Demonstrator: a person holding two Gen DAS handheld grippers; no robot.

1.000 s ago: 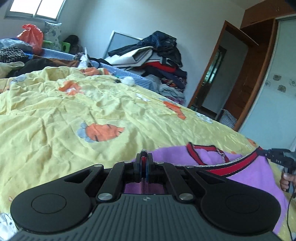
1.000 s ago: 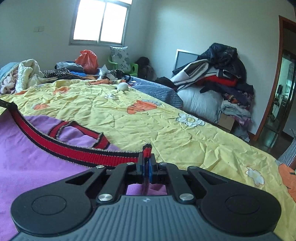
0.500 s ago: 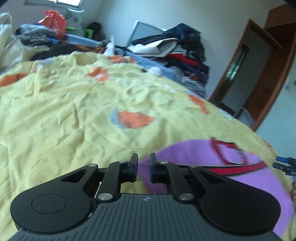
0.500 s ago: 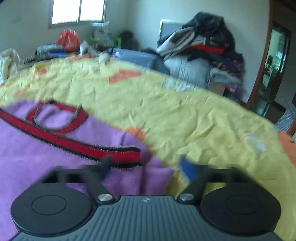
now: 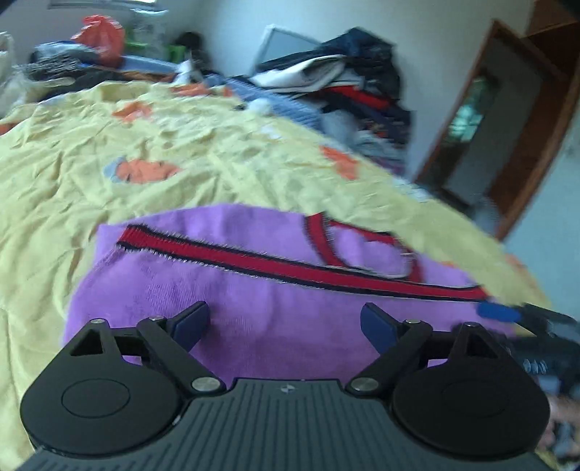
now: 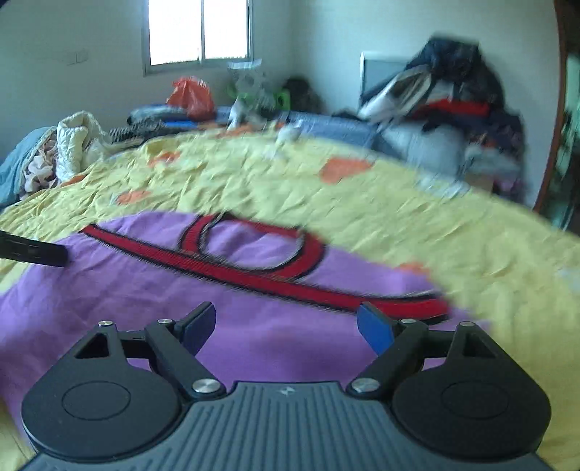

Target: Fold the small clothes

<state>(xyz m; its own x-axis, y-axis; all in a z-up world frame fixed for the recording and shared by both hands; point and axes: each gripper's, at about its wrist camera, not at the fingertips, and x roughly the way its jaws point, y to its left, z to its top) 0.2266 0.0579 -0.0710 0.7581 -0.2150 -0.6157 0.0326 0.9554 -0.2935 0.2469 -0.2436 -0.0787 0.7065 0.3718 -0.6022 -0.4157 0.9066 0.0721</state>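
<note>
A small purple garment (image 5: 275,311) with red and black trim (image 5: 326,271) lies flat on the yellow bedsheet (image 5: 108,145). It also shows in the right wrist view (image 6: 253,326), folded over so the red hem band (image 6: 290,282) runs across it. My left gripper (image 5: 284,322) is open and empty just above the garment's near part. My right gripper (image 6: 286,322) is open and empty above the same cloth. The right gripper's blue fingertip (image 5: 496,312) shows at the far right of the left wrist view. The left gripper's finger (image 6: 32,250) shows at the left edge of the right wrist view.
A heap of clothes (image 6: 453,108) sits at the far right by a doorway (image 5: 467,145). More clothes and a quilt (image 6: 54,155) lie at the bed's far left. An orange bag (image 6: 190,96) sits under the window (image 6: 199,32).
Both grippers were shut on the garment's red hem one second ago. They have let go, opened wide and pulled back. The hem now lies flat on the cloth.
</note>
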